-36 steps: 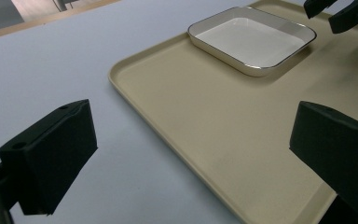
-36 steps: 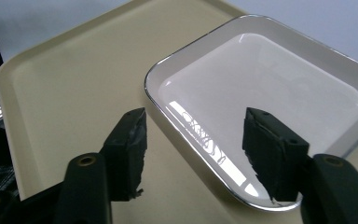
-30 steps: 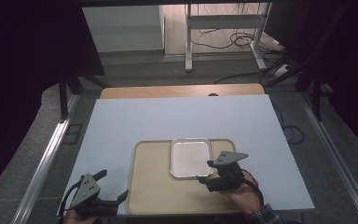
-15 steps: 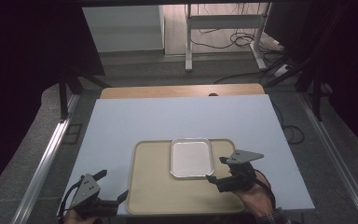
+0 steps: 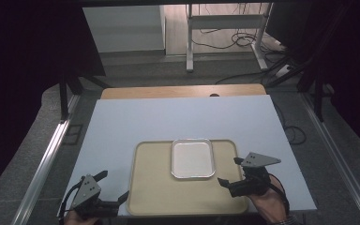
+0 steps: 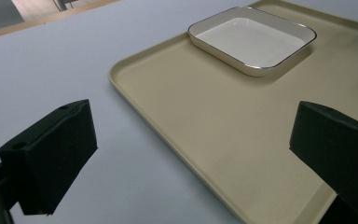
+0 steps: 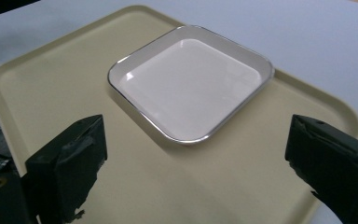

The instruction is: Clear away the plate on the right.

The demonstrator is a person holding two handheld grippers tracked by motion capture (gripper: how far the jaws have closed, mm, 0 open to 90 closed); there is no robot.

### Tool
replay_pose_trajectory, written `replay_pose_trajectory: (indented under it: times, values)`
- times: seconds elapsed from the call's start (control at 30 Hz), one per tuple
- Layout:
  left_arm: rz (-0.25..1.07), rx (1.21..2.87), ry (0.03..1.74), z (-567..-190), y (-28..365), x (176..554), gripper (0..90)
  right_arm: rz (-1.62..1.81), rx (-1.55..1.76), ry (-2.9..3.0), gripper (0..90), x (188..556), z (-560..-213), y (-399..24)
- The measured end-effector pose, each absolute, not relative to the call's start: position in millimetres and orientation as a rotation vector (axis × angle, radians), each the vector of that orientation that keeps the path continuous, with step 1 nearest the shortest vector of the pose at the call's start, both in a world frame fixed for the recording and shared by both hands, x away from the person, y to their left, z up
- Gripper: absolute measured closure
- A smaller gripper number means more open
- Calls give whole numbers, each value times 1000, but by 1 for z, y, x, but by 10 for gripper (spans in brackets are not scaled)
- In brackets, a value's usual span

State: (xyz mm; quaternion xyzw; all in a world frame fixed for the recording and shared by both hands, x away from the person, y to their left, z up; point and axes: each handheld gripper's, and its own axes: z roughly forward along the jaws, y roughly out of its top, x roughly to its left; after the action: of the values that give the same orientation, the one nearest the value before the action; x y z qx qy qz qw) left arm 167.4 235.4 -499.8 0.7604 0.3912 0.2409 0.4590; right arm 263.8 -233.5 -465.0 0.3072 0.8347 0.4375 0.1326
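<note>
We see white dish (image 5: 192,158) on beige tray (image 5: 154,187), far half, worktop (image 5: 122,126). Right gripper (image 5: 230,172) fingers just opening, released, nothing between; left gripper (image 5: 113,187) fingers released.

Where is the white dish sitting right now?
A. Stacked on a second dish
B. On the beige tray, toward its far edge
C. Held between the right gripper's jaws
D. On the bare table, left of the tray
B: the white dish rests flat on the beige tray, near its far rim, apart from the open right gripper.
</note>
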Motion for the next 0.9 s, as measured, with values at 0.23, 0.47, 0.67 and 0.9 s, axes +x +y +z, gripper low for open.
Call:
replay_pose_trajectory:
  times: [0.23,0.47,0.67,0.9]
  values:
    - [593,1873,964,-500,235,167,3,1282,951,2364,0,256,-464,-256]
    - [593,1872,964,-500,235,167,3,1252,988,2316,0,248,-464,-274]
    - [593,1872,964,-500,235,167,3,1246,1000,2268,6,244,-464,-285]
    - [593,1872,964,-500,236,167,3,1225,1011,2231,16,236,-468,-298]
